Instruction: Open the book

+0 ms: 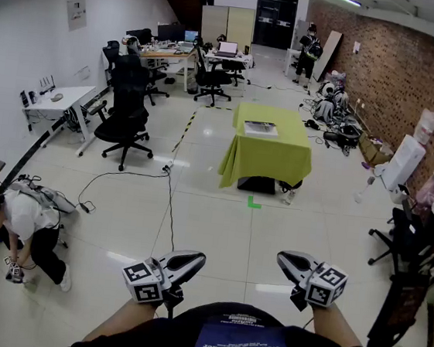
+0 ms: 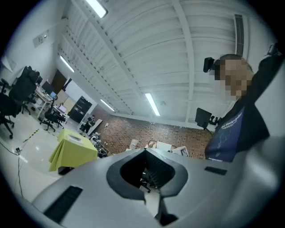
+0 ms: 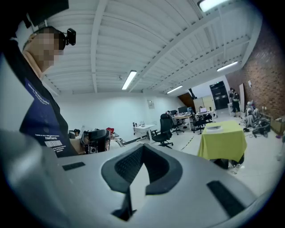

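The left claw and right claw are held out in front, well apart, tips angled slightly toward each other. Both have jaws together, holding nothing.

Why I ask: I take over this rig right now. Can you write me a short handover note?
Left gripper: jaws shut, empty.
Right gripper: jaws shut, empty.
Book: lying on the green table, far across the floor ahead. It looks closed, but it is too far away to be sure.
Done: nothing yet.
Left: walk up to the table, then open the book.
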`<state>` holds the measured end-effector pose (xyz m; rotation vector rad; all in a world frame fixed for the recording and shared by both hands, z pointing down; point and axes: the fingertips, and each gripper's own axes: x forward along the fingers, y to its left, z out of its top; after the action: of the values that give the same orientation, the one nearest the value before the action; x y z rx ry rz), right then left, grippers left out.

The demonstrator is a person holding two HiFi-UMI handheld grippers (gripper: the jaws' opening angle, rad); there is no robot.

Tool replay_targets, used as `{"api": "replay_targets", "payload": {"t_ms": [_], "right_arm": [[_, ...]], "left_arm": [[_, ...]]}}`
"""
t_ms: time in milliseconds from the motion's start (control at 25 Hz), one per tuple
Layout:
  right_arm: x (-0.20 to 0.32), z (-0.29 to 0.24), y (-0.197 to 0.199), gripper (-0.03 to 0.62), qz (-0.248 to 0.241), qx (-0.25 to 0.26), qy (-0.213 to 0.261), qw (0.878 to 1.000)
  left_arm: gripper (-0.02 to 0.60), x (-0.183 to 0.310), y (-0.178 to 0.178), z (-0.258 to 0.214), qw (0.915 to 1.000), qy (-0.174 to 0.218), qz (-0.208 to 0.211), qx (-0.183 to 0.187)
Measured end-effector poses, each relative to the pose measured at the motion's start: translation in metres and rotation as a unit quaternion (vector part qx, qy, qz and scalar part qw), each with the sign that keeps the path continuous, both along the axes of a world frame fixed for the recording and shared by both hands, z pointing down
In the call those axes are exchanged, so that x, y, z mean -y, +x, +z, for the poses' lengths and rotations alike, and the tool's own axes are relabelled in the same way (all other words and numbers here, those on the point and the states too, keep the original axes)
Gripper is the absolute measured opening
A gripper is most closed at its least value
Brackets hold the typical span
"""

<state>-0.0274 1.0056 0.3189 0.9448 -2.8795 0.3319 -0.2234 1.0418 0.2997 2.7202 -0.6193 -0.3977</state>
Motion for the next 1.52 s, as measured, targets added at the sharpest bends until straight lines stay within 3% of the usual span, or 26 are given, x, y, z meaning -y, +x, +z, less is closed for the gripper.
{"api": "replay_targets", "payload": {"t_ms": [280,520,800,1160,1520], "right_arm": [[0.006,0.014,-0.045,-0.014,-0.018,-0.003,-0.021,1.0],[0.034,0.021,-0.028,-0.014,-0.023,0.008,-0.029,0.999],[0.104,0.03,0.033,-0.014,-0.042,0.037,-0.022,0.998],[0.199,0.012,0.128,-0.014,-0.09,0.035,-0.003,0.995],[0.271,0.022,0.178,-0.014,-0.077,0.044,-0.008,0.996]], "left_arm": [[0.006,0.007,-0.03,0.018,0.9997,-0.024,0.001,-0.003],[0.006,0.037,-0.013,0.026,0.9996,-0.028,0.005,0.007],[0.006,0.104,0.048,0.012,0.9993,-0.009,-0.018,0.032],[0.006,0.19,0.157,-0.018,0.999,-0.007,-0.039,0.019],[0.006,0.263,0.201,-0.012,0.9986,-0.028,-0.029,0.033]]}}
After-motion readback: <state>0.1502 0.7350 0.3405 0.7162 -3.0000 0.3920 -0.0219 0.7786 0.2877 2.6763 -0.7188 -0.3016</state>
